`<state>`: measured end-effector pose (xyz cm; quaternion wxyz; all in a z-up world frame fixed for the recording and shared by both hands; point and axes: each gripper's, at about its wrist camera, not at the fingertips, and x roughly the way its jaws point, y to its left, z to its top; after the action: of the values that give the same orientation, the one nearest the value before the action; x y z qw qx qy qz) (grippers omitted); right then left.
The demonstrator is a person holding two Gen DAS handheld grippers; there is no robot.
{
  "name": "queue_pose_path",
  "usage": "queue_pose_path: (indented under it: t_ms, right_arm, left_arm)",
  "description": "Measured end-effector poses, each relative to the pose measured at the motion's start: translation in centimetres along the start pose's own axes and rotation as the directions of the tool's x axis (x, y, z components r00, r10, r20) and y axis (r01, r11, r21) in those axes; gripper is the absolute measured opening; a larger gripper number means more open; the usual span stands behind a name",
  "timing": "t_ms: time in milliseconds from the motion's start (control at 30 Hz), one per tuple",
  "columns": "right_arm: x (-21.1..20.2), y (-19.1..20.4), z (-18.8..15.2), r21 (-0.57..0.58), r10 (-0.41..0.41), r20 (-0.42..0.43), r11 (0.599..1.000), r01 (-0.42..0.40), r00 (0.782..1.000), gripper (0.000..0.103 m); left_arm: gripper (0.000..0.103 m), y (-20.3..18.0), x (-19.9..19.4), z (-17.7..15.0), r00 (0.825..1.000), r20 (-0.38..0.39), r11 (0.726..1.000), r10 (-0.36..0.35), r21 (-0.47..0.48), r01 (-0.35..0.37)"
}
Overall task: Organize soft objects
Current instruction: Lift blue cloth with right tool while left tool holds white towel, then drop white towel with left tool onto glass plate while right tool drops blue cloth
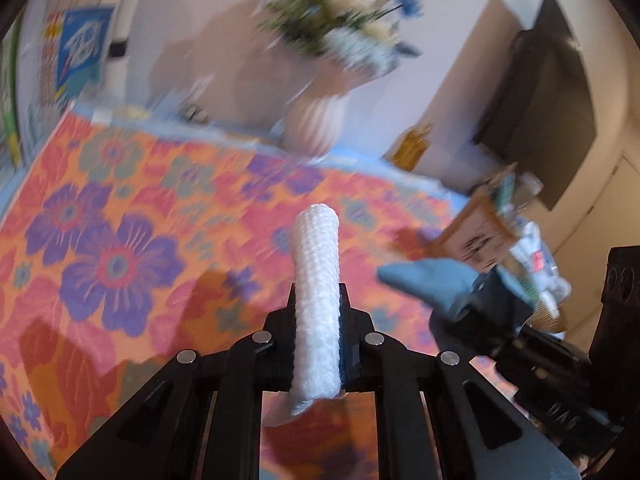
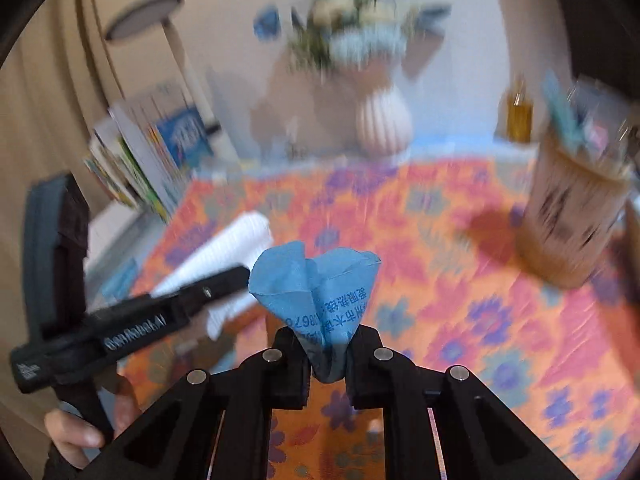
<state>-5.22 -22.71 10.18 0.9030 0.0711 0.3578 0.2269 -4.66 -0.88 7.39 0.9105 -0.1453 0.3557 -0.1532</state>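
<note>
Position of both soft items: aloft, clear of the floral tablecloth [image 1: 120, 216]. The left gripper [image 1: 316, 320] is clamped on a rolled white knit cloth [image 1: 316, 264], whose long axis runs forward along the fingers. The right gripper [image 2: 326, 344] pinches a bunched blue cloth [image 2: 316, 284] at its gathered base, the folds fanning upward. The brown basket [image 2: 572, 216], probably the likeliest receptacle though blur obscures its contents, stands ahead and to the right, nearer the right gripper than the left.
</note>
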Motion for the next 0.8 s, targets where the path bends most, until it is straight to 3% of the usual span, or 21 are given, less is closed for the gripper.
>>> queue_pose_path:
  t_ms: [167,300,400,433,467,533,700,800]
  right_arm:
    - [-6.6,-3.1,3.6,0.049,-0.060,0.137,0.997,0.054,0.989,0.012]
    - [-12.1,-7.2,6.3,0.157,-0.097,0.198,0.985,0.067,0.975,0.012]
    - [-16.4,-10.3,7.9,0.211,-0.214,0.252,0.964,0.162,0.944,0.012]
    - [-17.6,-11.2,8.3,0.226,-0.253,0.263,0.954,0.196,0.931,0.012]
    - [-19.0,-12.5,8.7,0.250,-0.315,0.268,0.936,0.250,0.911,0.012]
    - [-20.8,-15.0,9.1,0.297,-0.375,0.262,0.908,0.295,0.889,0.012]
    - [-23.0,-20.7,8.6,0.402,-0.448,0.213,0.850,0.340,0.868,0.012]
    - [-23.0,-23.8,7.7,0.460,-0.462,0.161,0.817,0.348,0.872,0.012]
  left_arm:
    - [0.010,-6.5,-2.3,2.9,0.997,0.075,0.992,-0.012,0.124,0.003]
    - [0.010,-13.8,-3.5,5.3,0.988,0.137,0.965,-0.067,0.261,0.029]
    - [0.010,-18.4,-2.9,7.2,0.987,0.153,0.957,-0.045,0.289,-0.001]
    - [0.010,-19.8,-2.5,8.0,0.988,0.142,0.957,-0.065,0.288,0.022]
    - [0.010,-21.2,-2.1,8.6,0.986,0.132,0.955,-0.103,0.289,0.061]
    - [0.010,-24.1,-1.2,9.2,0.982,0.125,0.945,-0.144,0.312,0.099]
    - [0.010,-31.3,2.1,8.9,0.970,0.058,0.897,-0.236,0.398,0.194]
    - [0.010,-33.6,4.4,8.4,0.965,0.010,0.881,-0.261,0.412,0.233]
